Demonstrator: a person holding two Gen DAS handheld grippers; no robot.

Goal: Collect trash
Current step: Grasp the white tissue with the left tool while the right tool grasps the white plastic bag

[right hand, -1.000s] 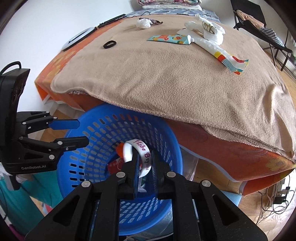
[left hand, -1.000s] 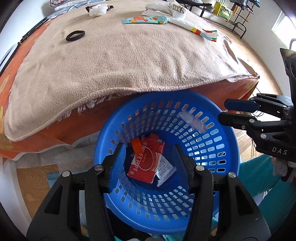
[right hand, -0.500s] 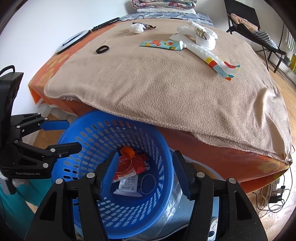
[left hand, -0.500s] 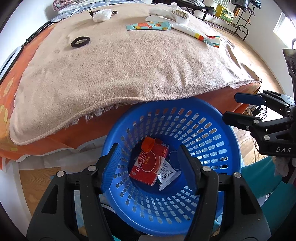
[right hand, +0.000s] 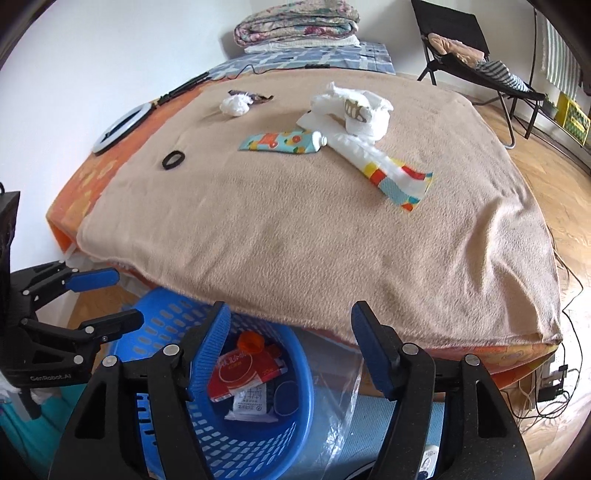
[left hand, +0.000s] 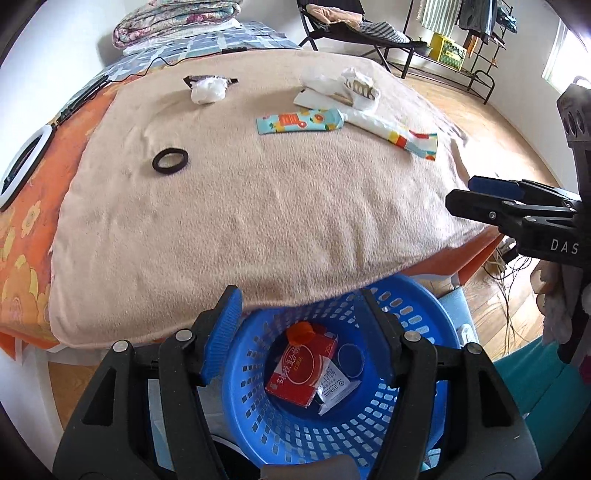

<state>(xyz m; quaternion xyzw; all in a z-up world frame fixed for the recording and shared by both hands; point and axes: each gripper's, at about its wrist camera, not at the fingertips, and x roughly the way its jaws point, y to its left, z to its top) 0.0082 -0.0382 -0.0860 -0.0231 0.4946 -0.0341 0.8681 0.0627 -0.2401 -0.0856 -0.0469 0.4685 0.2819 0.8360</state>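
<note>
A blue slotted basket stands on the floor against the bed's near edge. In it lie a red packet, a white sachet, an orange cap and a white band. My left gripper hangs open above the basket, holding nothing. My right gripper is beside it, jaws opening, nothing between them. On the beige blanket lie a printed tube, a black ring, a crumpled tissue, white papers and a colourful wrapper.
A ring light lies at the bed's left edge and folded quilts at its head. A folding chair stands at the back right. Cables and a clear plastic sheet lie on the wooden floor.
My right gripper opened and let the white lettered band fall into the basket. Both grippers rose and tilted up, so the bed top now fills the views.
</note>
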